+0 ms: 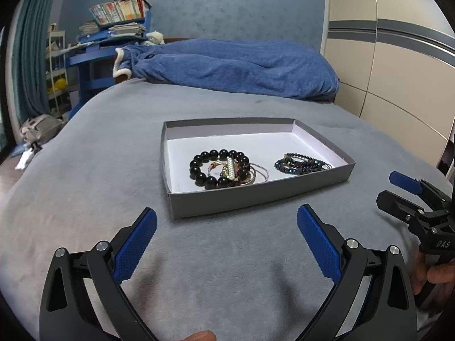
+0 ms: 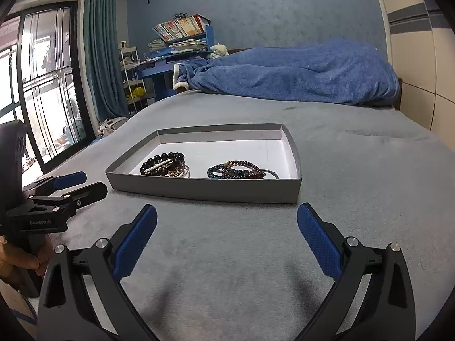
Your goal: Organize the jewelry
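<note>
A shallow grey box lid with a white inside lies on the grey bed; it also shows in the right wrist view. In it lie a black bead bracelet over thin bangles, and a pile of dark blue bead bracelets. The right wrist view shows the black one and the blue pile. My left gripper is open and empty, just in front of the box. My right gripper is open and empty, in front of the box to the right.
A blue blanket is heaped at the bed's far end. A blue desk with books stands at the back left. Wardrobe doors run along the right. A window is at the left.
</note>
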### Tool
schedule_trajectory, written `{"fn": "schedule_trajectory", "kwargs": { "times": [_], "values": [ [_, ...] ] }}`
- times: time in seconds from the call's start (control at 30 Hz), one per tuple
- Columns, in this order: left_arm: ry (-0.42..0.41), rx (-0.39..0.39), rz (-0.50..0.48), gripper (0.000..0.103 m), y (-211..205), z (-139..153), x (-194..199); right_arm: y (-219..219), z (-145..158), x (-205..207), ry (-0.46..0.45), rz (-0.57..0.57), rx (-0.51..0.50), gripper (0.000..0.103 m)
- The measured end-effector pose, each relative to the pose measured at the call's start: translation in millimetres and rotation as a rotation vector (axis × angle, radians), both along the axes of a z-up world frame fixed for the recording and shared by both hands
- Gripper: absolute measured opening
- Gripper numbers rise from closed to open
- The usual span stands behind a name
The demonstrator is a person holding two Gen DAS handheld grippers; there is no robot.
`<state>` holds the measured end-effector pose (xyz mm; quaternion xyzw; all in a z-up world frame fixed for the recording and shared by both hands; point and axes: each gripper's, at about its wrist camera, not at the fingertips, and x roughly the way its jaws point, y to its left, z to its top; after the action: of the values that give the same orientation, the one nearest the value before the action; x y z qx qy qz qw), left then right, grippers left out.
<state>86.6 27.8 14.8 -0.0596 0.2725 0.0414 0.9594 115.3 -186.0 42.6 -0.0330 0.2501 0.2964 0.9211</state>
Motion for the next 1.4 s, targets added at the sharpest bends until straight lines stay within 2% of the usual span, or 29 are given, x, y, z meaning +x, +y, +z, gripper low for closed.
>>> {"fn": "schedule_trajectory", "kwargs": {
  "times": [1.4],
  "values": [
    [-0.001,0.004,-0.004,0.098,-3.7,1.3,2.0,-0.3,-0.5,-0.2,0.003,0.000,-0.003,0.098]
  ]
}}
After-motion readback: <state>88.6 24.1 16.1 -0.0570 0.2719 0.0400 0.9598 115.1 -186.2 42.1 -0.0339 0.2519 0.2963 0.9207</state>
